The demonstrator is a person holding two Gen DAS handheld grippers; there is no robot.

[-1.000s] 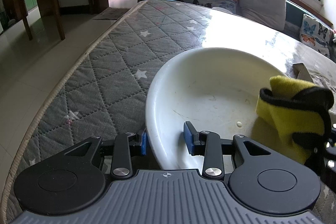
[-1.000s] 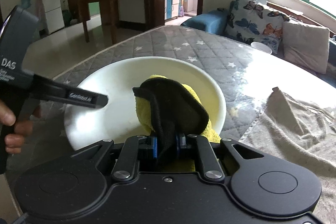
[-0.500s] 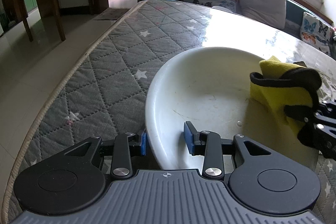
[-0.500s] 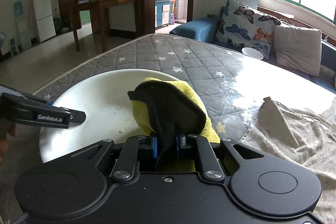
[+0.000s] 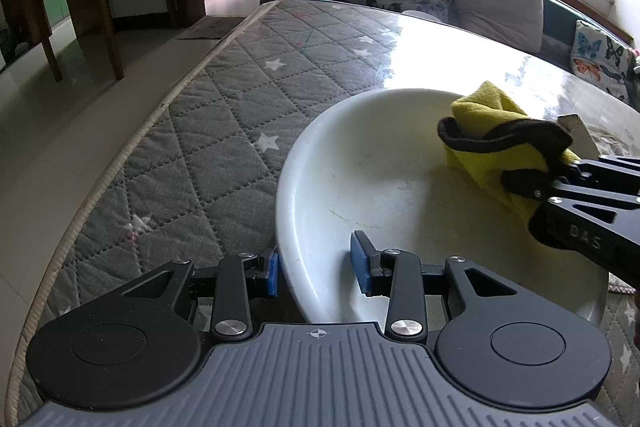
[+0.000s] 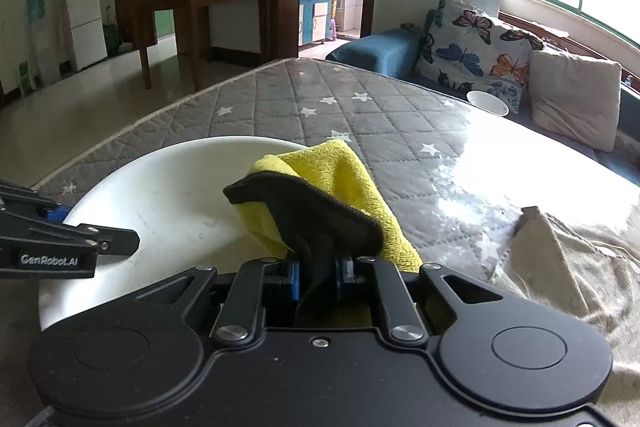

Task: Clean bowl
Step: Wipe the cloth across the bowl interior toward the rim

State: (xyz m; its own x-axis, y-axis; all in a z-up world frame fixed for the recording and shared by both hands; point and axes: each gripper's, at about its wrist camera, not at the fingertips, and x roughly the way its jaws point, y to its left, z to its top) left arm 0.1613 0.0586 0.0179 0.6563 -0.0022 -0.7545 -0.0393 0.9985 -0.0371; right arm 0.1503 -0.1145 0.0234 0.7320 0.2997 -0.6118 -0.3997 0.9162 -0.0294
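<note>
A large white bowl (image 5: pixel 380 179) sits on a grey quilted star-pattern mat. My left gripper (image 5: pixel 318 271) straddles the bowl's near rim, one blue pad outside and one inside, holding it. My right gripper (image 6: pixel 318 277) is shut on a yellow cloth with a black edge (image 6: pixel 332 187). The cloth hangs over the bowl's far right side in the left wrist view (image 5: pixel 500 139). The bowl (image 6: pixel 168 195) also shows in the right wrist view, with the left gripper (image 6: pixel 120 241) at its left rim. A faint scratch or smear marks the bowl's inside.
The grey quilted mat (image 5: pixel 224 131) covers a table whose left edge drops to a tiled floor. A beige cloth (image 6: pixel 560 259) lies crumpled to the right. A small white bowl (image 6: pixel 487 102) stands at the far edge. Cushions and a sofa line the back.
My right gripper has carried the cloth from the bowl's middle toward its far right side and lifted it a little. My left gripper has stayed on the rim.
</note>
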